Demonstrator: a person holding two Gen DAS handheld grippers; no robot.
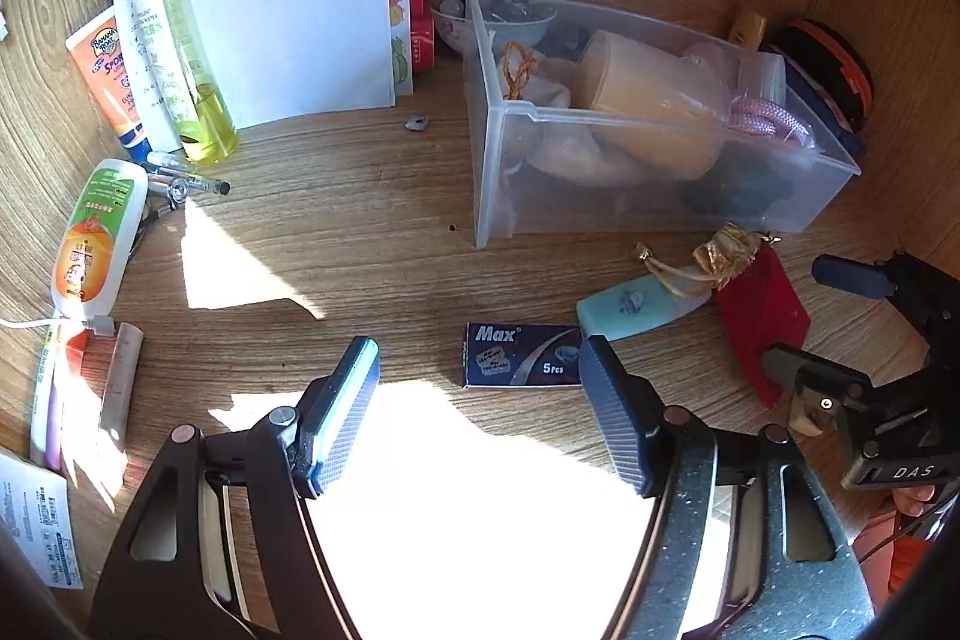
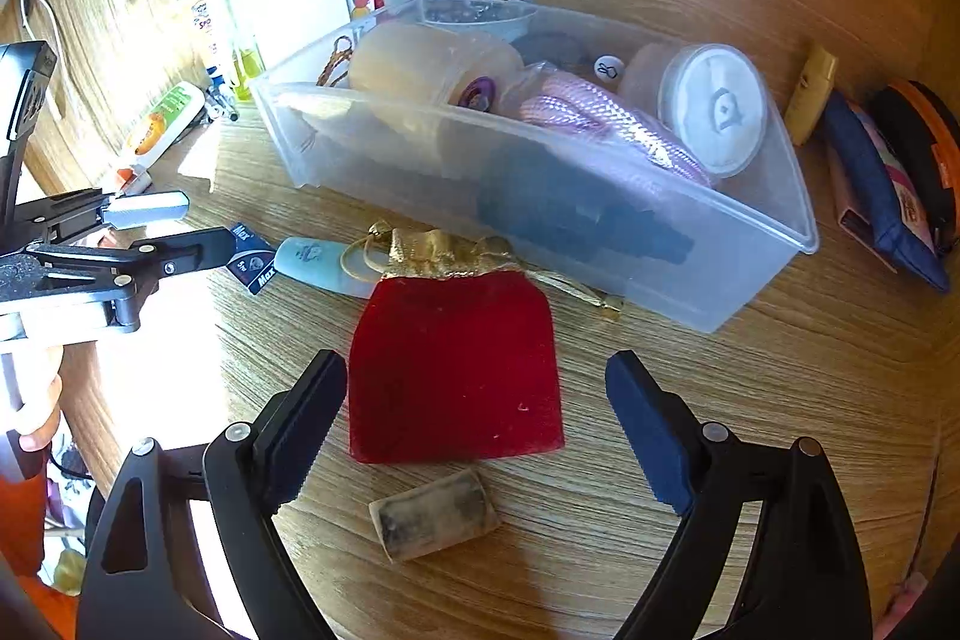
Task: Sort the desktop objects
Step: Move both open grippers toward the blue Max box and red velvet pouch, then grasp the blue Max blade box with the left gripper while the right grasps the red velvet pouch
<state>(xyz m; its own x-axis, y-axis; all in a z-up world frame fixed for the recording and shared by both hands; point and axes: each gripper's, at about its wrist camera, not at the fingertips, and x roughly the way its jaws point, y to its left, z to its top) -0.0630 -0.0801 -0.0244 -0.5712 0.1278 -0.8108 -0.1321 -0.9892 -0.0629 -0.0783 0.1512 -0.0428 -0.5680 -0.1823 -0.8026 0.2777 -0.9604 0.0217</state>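
While both tongs (image 1: 480,382) (image 2: 477,388) stand spread, empty, red velvet pouch (image 2: 456,370) lies flat, gold-trimmed.

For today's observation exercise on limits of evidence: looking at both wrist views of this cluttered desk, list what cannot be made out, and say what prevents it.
- Dark items at the bottom of the clear bin: both views, blurred by its frosted wall and covered by the pink cord.
- Red pouch contents: right wrist view, the cloth hides them.
- Printed sheets: left wrist view, text too small.
- Sunlit desk patch: left wrist view, washed out by glare.
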